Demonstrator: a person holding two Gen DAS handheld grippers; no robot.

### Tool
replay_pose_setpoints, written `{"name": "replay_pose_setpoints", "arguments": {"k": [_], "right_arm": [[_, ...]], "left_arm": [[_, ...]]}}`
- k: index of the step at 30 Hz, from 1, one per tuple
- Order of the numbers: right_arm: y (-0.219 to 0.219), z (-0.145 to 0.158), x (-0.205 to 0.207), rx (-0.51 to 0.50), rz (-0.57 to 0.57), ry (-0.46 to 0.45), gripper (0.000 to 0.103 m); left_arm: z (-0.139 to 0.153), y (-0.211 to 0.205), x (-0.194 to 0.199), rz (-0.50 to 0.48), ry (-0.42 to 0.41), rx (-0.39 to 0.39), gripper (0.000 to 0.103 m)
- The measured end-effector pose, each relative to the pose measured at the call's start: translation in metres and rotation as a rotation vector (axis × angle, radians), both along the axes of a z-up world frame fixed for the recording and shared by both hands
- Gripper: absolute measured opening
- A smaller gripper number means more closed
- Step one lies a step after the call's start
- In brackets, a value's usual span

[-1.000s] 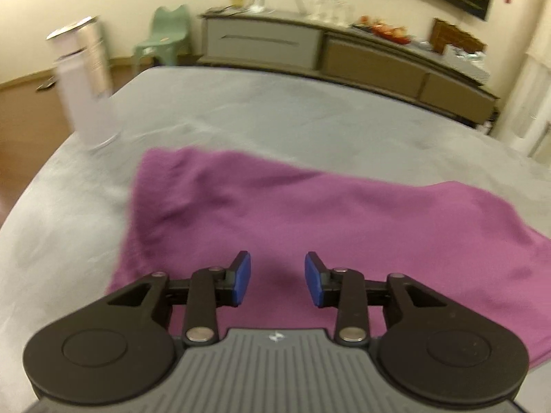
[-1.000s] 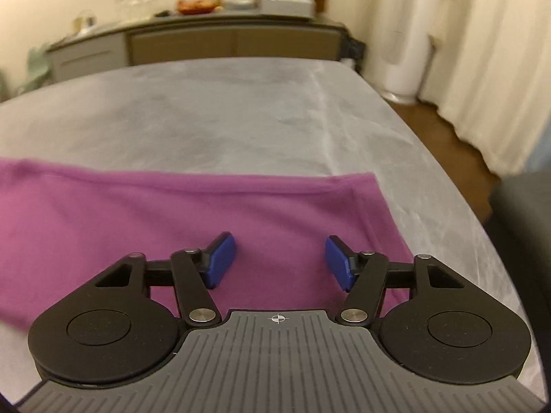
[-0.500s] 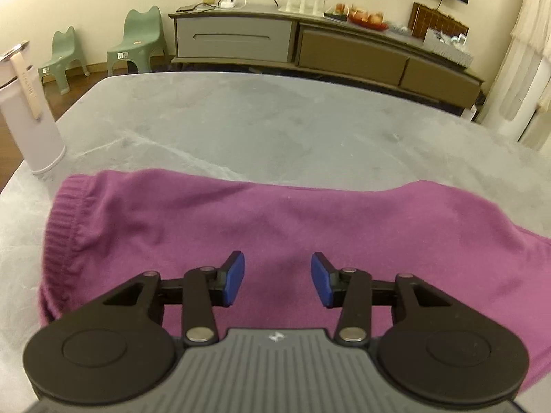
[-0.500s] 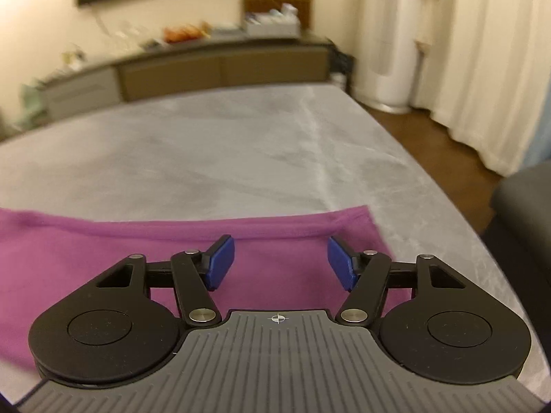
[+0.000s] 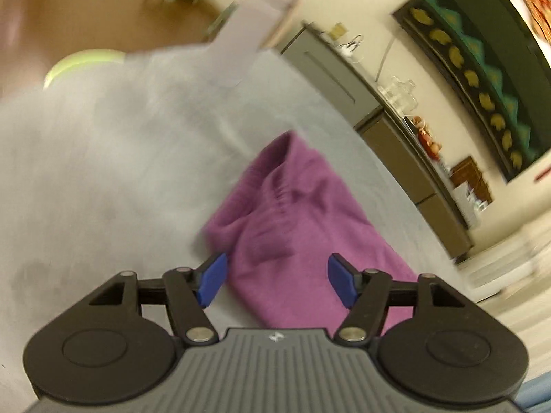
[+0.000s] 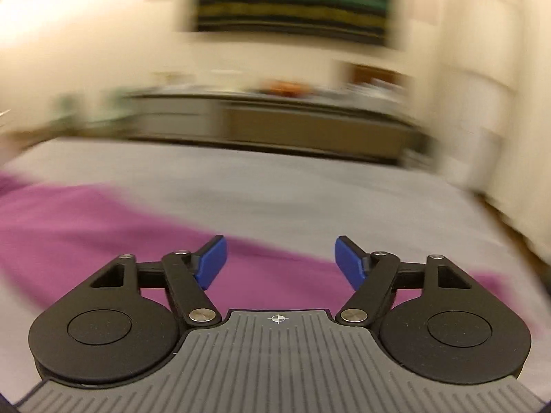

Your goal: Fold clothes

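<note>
A purple knit garment (image 5: 292, 227) lies folded on the grey table (image 5: 103, 179). In the left wrist view its ribbed end points away from me. My left gripper (image 5: 277, 282) is open and empty, just above the garment's near part, its jaws spanning the cloth. In the right wrist view the garment (image 6: 86, 227) stretches from the left across the bottom, blurred. My right gripper (image 6: 280, 261) is open and empty over the garment's far edge.
A white cylinder (image 5: 248, 34) stands on the table's far edge in the left wrist view. A long sideboard (image 6: 275, 120) with small items lines the far wall. The table's right edge (image 6: 499, 227) drops to a wood floor. Both views are motion-blurred.
Both grippers have opened wider. The left gripper has rolled and swung to the garment's ribbed end. The right gripper has turned left and tilted up, now facing the wall.
</note>
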State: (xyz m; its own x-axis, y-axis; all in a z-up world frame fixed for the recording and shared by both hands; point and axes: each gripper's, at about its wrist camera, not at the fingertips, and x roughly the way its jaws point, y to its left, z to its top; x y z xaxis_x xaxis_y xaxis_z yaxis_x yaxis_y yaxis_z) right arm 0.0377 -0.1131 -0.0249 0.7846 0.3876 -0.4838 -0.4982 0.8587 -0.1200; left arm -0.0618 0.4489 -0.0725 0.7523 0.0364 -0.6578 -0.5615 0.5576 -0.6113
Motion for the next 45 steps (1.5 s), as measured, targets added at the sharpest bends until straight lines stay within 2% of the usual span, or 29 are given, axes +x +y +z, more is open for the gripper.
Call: {"name": "replay_pose_setpoints", "arguments": {"k": [4,8,14,17,18,19,20,23,25,26,27,28,29,30,31,36,37,39,41,45], "right_arm": [[0.169,-0.019,-0.064,-0.096,0.371,-0.025,0.078],[0.31,-0.045,-0.1,-0.223,0.585,-0.091,0.079],[0.392,-0.076,-0.096,-0.284,0.666,-0.099,0.079],[0.431,-0.091,-0.094,-0.312,0.702,-0.102,0.066],[0.435,-0.092,-0.091,-0.311,0.697,-0.093,0.046],[0.437,-0.092,-0.088,-0.306,0.686,-0.083,0.019],[0.436,-0.091,-0.085,-0.295,0.681,-0.078,0.015],[0.428,-0.091,-0.077,-0.259,0.677,-0.064,0.016],[0.424,-0.092,-0.071,-0.238,0.684,-0.046,0.016],[0.42,-0.092,-0.071,-0.232,0.686,-0.039,0.016],[0.417,-0.091,-0.069,-0.224,0.696,-0.026,0.019],[0.414,-0.091,-0.066,-0.214,0.708,-0.011,0.026],[0.411,-0.091,-0.061,-0.199,0.72,0.018,0.034],[0.404,-0.089,-0.057,-0.174,0.71,0.033,0.053],[0.394,-0.085,-0.051,-0.14,0.689,0.053,0.061],[0.345,-0.068,0.005,0.042,0.486,0.209,0.062],[0.337,-0.067,0.022,0.076,0.425,0.243,0.061],[0.324,-0.07,0.054,0.115,0.315,0.311,0.061],[0.321,-0.083,0.08,0.079,0.238,0.385,0.059],[0.32,-0.09,0.102,0.058,0.249,0.421,0.06]], "left_arm": [[-0.009,0.018,-0.002,-0.021,-0.045,-0.08,0.069],[-0.016,0.031,-0.009,0.014,-0.096,-0.147,0.073],[-0.026,0.047,-0.009,0.0,-0.113,-0.173,0.075],[-0.029,0.048,-0.003,-0.034,-0.124,-0.178,0.077],[-0.03,0.047,-0.001,-0.047,-0.126,-0.179,0.077],[-0.032,0.045,0.003,-0.063,-0.123,-0.179,0.078],[-0.033,0.042,0.007,-0.078,-0.12,-0.18,0.08],[-0.032,0.032,0.017,-0.102,-0.112,-0.134,0.088],[-0.029,0.027,0.022,-0.102,-0.102,-0.094,0.088],[-0.028,0.023,0.024,-0.1,-0.092,-0.062,0.085],[-0.026,0.02,0.025,-0.098,-0.082,-0.03,0.078],[-0.027,0.019,0.026,-0.092,-0.063,-0.003,0.058],[-0.027,0.018,0.026,-0.085,-0.045,0.024,0.043],[-0.028,0.017,0.027,-0.079,-0.028,0.048,0.042],[-0.028,0.018,0.025,-0.071,-0.035,0.046,0.039],[-0.024,0.015,0.018,-0.032,-0.048,0.064,0.034],[-0.021,0.012,0.017,-0.028,-0.052,0.08,0.01],[-0.015,0.008,0.012,-0.026,-0.08,0.114,0.009],[-0.01,0.003,0.012,-0.037,-0.085,0.14,0.009],[-0.006,-0.009,0.013,-0.049,-0.097,0.182,0.009]]}}
